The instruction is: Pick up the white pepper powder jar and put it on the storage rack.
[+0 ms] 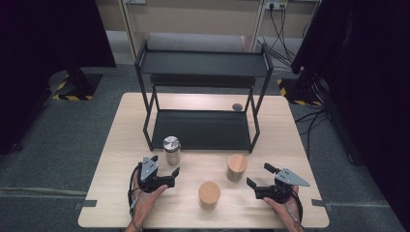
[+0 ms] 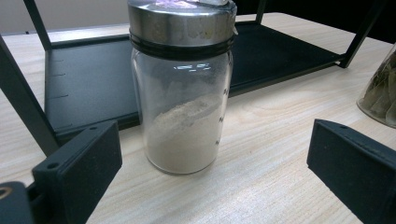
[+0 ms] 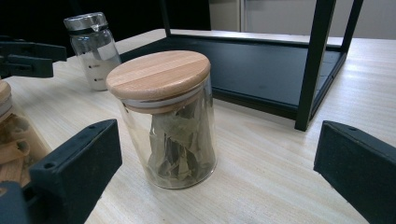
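Note:
A glass jar with a metal lid (image 1: 171, 150) holds pale powder and stands on the wooden table (image 1: 290, 145), just in front of a black two-tier rack (image 1: 203, 63). My left gripper (image 1: 164, 164) is open just short of this jar (image 2: 182, 93), its jaws wide on either side and apart from it. Right of centre, a wood-lidded jar of dried leaves (image 1: 237, 167) stands upright. My right gripper (image 1: 259, 175) is open and faces that jar (image 3: 166, 121) without touching it. A second wood-lidded jar (image 1: 209, 195) stands nearer the front edge.
The rack's lower shelf (image 1: 200, 128) is bare, and its thin legs (image 3: 310, 65) stand close behind the jars. A small dark disc (image 1: 237, 107) lies on the table behind the rack. Cables (image 1: 280, 29) and dark stands sit on the floor beyond.

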A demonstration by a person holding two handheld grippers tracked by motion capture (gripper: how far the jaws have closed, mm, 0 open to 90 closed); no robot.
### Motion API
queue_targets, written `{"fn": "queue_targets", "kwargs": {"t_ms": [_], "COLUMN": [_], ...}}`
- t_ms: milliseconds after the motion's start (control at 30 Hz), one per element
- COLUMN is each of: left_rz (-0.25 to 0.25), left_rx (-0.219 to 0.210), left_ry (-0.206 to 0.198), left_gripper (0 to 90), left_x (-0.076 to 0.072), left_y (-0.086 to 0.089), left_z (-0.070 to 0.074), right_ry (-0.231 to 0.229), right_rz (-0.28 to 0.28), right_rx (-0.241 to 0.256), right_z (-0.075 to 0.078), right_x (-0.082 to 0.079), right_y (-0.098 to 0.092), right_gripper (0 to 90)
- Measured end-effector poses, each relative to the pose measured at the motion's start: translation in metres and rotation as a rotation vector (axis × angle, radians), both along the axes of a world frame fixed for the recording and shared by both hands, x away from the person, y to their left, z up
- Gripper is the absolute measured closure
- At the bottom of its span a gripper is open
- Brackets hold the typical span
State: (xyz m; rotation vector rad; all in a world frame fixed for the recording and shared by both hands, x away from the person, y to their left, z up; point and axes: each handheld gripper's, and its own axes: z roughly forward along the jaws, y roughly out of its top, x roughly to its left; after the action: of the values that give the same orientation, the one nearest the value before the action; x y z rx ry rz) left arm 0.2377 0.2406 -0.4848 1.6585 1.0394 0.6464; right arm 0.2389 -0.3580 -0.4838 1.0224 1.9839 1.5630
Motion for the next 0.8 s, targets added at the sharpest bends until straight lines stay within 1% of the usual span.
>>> {"fn": "queue_targets", "kwargs": {"t_ms": [800], "left_rz": [0.009], "left_rx": [-0.001], "left_ry": [-0.001], "left_gripper": [2.6], "left_x": [-0.0010], "left_y": [-0.0005], "left_z": [-0.0002], "right_ry": [0.000], "right_rz": [-0.004], "right_rx": [0.000], "right_z": [-0.0001], "right_x": [-0.0002], "right_y": [0.0003], "right_gripper": [1.0]}}
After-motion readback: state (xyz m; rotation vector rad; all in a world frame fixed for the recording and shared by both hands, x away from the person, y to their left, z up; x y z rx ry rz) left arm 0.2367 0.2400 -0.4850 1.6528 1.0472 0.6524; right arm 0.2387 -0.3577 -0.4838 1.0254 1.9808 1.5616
